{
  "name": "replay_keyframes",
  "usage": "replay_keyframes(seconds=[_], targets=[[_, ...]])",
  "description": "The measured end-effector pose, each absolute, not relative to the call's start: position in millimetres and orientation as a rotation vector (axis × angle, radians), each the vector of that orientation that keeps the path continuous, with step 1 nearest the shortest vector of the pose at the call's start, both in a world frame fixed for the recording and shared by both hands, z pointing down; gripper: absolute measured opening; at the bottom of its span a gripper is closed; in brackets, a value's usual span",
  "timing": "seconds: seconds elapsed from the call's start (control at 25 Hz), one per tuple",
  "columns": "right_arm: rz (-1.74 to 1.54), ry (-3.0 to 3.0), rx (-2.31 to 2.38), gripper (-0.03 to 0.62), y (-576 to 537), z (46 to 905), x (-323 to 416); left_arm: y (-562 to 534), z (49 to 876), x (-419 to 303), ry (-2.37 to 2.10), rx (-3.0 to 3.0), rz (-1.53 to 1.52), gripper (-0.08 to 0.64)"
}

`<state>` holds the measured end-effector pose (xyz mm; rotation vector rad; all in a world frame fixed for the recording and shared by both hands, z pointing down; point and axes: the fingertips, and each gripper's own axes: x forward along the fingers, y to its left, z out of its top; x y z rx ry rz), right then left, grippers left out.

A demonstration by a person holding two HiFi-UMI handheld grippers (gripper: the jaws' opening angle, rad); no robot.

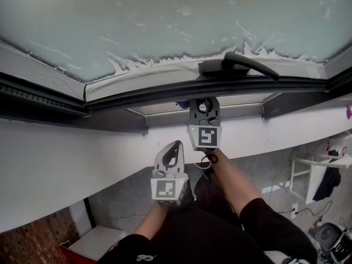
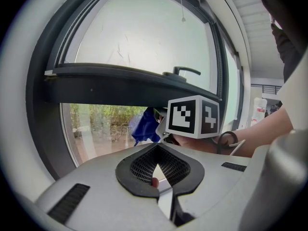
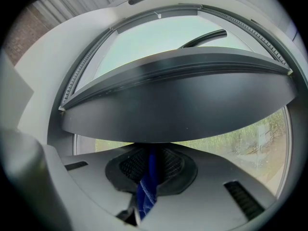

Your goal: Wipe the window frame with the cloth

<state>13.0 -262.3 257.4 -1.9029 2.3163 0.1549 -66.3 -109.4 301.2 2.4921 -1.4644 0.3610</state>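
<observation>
The dark window frame [image 1: 148, 95] runs across the head view, its black handle [image 1: 237, 63] at the upper right. My right gripper [image 1: 204, 101] reaches up to the frame's underside, shut on a blue cloth [image 3: 148, 183] that hangs between its jaws. A corner of the cloth [image 1: 182, 104] peeks out left of that gripper. In the right gripper view the dark sash [image 3: 178, 100] fills the middle, right in front of the jaws. My left gripper [image 1: 175, 146] hangs lower and to the left, shut with nothing in it; from it I see the cloth [image 2: 145, 126] and the right gripper's marker cube [image 2: 193, 117].
A white sill or wall band [image 1: 66, 169] runs below the frame. Frosted glass [image 1: 165, 21] is above. A white rack [image 1: 319, 164] and cables stand on the floor at the lower right. A red-edged box [image 1: 88, 245] sits at the lower left.
</observation>
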Motion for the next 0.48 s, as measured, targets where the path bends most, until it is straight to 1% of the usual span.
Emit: replay_keyframes(seconds=[0.48], targets=[[0.148, 2.299, -1.931, 0.021, -261.6, 258.6, 48.2, -110.9, 300.0, -31.7, -1.422, 2.514, 0.376, 0.004]])
